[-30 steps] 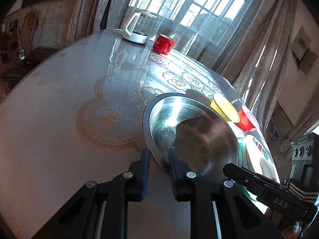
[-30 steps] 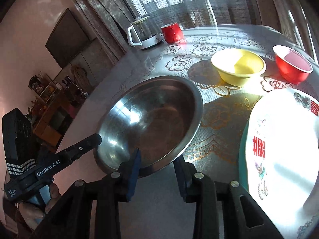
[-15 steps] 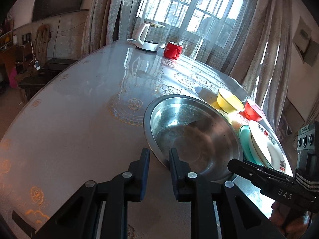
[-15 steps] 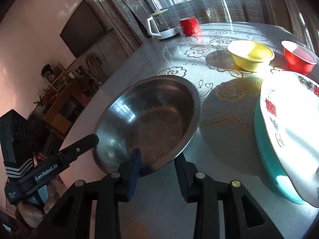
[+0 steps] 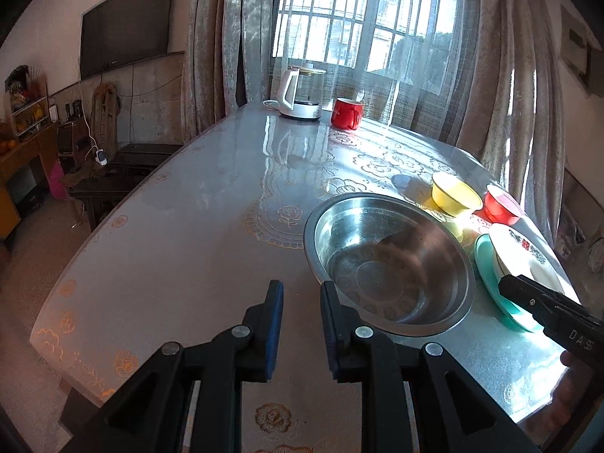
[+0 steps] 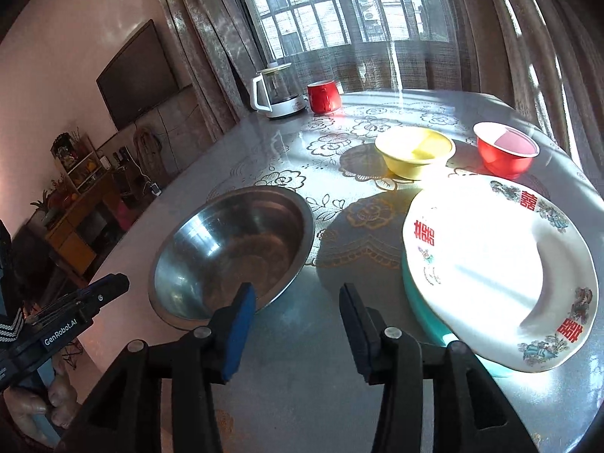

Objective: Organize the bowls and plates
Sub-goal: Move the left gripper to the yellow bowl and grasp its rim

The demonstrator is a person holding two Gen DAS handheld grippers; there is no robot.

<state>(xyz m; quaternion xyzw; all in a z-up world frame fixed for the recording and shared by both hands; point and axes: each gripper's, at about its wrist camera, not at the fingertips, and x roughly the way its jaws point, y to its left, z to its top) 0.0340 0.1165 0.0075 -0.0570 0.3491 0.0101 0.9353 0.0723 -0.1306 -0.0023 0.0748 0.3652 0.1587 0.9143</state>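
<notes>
A steel bowl [image 5: 389, 260] [image 6: 230, 256] stands on the table. My left gripper [image 5: 300, 298] is open and empty, just off the bowl's near-left rim. My right gripper [image 6: 296, 298] is open and empty, over the table between the bowl and a white patterned plate [image 6: 498, 264] [image 5: 528, 260] that lies on a teal plate [image 6: 419, 302] [image 5: 490, 275]. A yellow bowl [image 6: 413, 153] [image 5: 455, 194] and a red bowl [image 6: 504, 151] [image 5: 502, 205] stand behind them.
A glass kettle [image 5: 300, 94] [image 6: 277, 92] and a red mug [image 5: 345, 113] [image 6: 324, 96] stand at the table's far edge by the curtains [image 5: 234, 37]. The lace-patterned table [image 5: 188, 226] curves away on the left, with furniture beyond it.
Both grippers let go of the steel bowl's rim, opened and pulled back. The bowl now rests on the table.
</notes>
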